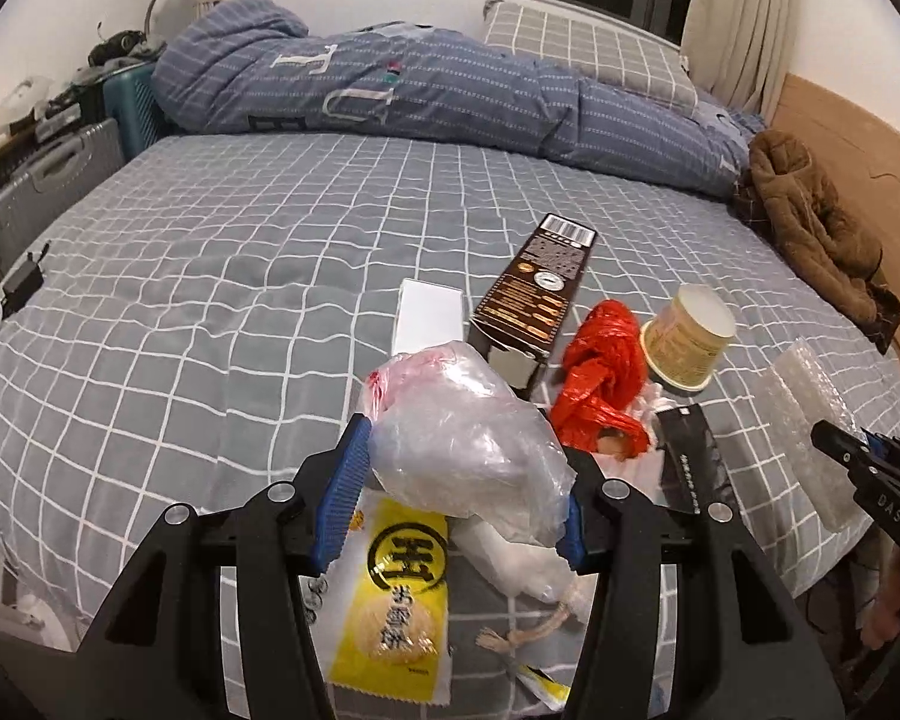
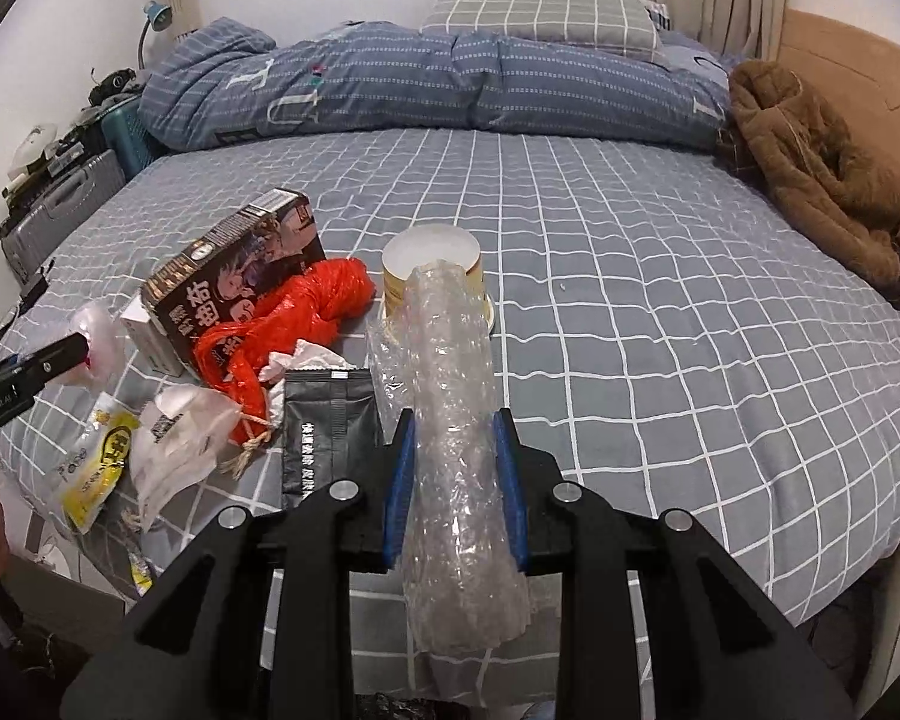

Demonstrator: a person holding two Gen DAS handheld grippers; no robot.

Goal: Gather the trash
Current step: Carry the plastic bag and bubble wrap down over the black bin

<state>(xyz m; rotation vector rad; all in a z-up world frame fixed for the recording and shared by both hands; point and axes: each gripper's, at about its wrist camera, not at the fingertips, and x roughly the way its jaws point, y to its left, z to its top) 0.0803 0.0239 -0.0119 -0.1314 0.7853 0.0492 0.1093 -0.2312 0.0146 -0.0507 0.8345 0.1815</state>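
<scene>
Trash lies on the grey checked bed [image 1: 210, 276]. My left gripper [image 1: 468, 480] is shut on a crumpled clear plastic bag [image 1: 468, 438], held above a yellow snack wrapper [image 1: 399, 600] and a white pouch [image 1: 510, 564]. My right gripper [image 2: 455, 468] is shut on a roll of bubble wrap [image 2: 453, 420], also seen in the left wrist view [image 1: 804, 420]. On the bed lie a brown carton [image 1: 540, 294], a red plastic bag [image 1: 606, 366], a cream paper cup [image 1: 687, 336], a black sachet [image 2: 327, 426] and a white box [image 1: 429, 315].
A folded blue quilt [image 2: 450, 84] and a grey pillow [image 2: 546, 12] lie at the far side. A brown coat [image 2: 822, 168] lies by the wooden headboard [image 2: 858, 66] on the right. Suitcases [image 1: 48, 180] and clutter stand left of the bed.
</scene>
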